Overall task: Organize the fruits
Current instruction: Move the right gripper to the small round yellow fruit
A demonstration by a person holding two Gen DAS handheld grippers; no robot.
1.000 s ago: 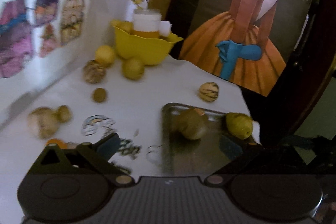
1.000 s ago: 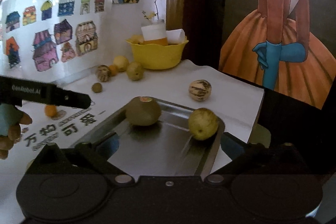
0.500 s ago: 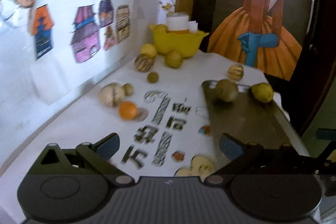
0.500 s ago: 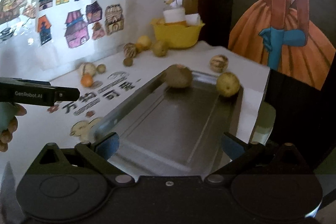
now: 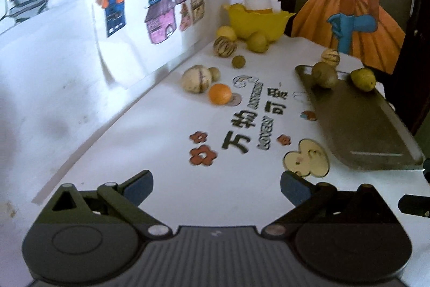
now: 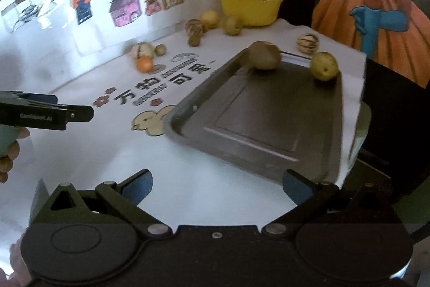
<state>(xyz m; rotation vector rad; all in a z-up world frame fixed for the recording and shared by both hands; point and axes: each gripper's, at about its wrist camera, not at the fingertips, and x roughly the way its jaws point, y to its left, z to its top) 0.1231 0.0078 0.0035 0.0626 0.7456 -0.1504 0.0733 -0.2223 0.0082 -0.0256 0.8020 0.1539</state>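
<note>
Along the wall at left, loose fruit on the white table (image 5: 166,152): pale striped melon (image 5: 196,78), orange (image 5: 219,94) just beside it, more yellow fruit near the yellow bowl (image 5: 258,22). Farther right, metal tray (image 6: 268,125) holds a brownish fruit (image 6: 264,55) and a yellow-green fruit (image 6: 323,65) at its far end. Left tool (image 5: 216,186) and right tool (image 6: 216,184) both spread wide, gripping nothing
</note>
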